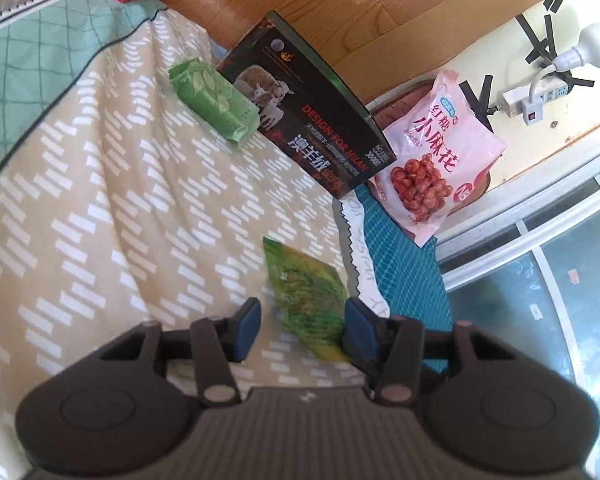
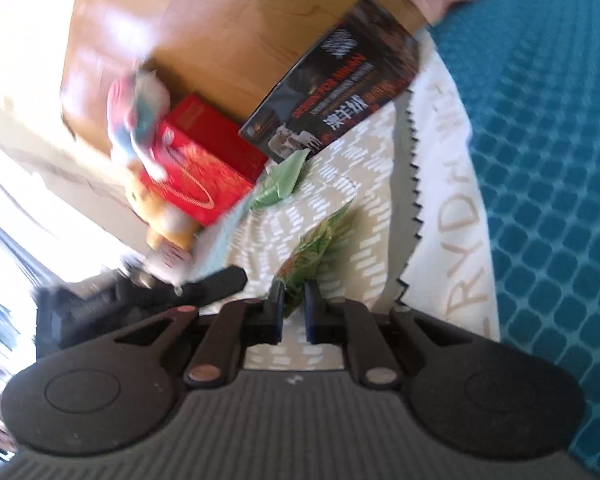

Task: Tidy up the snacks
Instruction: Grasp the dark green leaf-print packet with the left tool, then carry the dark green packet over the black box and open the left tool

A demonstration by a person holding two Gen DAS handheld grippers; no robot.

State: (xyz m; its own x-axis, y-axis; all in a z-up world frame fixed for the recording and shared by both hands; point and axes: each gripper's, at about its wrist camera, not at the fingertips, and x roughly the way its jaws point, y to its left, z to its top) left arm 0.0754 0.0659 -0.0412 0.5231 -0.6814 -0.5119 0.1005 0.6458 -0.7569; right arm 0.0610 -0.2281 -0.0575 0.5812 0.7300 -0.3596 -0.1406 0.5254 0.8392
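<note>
The right gripper has its jaws clenched on the green packet just above the bed, while the left gripper stands released around the same packet. Sorting looks barely begun: the pale-green pack and the pink bag lie loose beside the dark box.

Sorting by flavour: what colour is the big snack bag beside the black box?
Pink, with red lettering; the pink snack bag shows best in the left wrist view.

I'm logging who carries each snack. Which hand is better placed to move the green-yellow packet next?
Right. The right gripper is shut on the green-yellow packet, while the left gripper stands open around it, pads not pressing.
</note>
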